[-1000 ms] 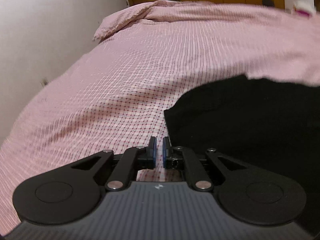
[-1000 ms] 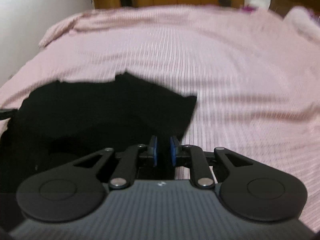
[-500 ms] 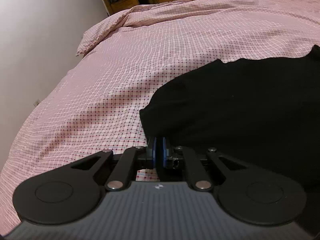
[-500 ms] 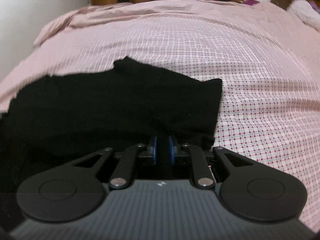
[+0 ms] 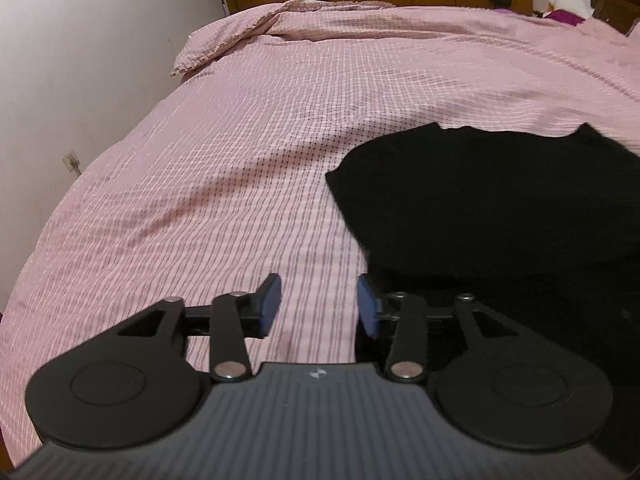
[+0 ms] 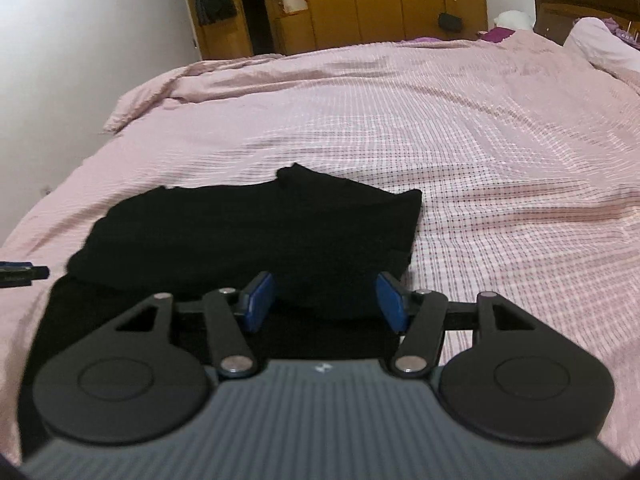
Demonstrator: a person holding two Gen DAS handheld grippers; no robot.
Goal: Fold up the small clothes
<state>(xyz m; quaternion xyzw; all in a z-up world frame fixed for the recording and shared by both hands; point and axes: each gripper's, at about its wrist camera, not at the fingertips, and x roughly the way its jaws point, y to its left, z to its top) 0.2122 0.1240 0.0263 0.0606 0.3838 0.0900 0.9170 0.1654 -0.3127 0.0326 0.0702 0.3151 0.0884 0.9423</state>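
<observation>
The black garment (image 6: 248, 236) lies folded on the bed (image 6: 500, 152), on the pink checked cover, near the close edge of the bed. One layer is laid over another: the upper layer ends in a straight edge at the near side, and a lower layer comes out below it toward the camera. In the left wrist view the same black garment (image 5: 492, 200) takes the right part of the picture, with its rounded left corner on the cover.

The right tongs (image 6: 325, 300) stand just above the near part of the garment. Their jaws have just been opening and now are released; the cloth shows between the blue pads (image 6: 258, 300) but they do not press it. The left tongs (image 5: 318, 304) are over the bare cover, just beside the left edge of the garment. Their jaws also have just been opening and hold nothing.

Farther away, a wooden wardrobe (image 6: 380, 0) stands behind the bed, and a white wall (image 5: 80, 60) is at the left.
</observation>
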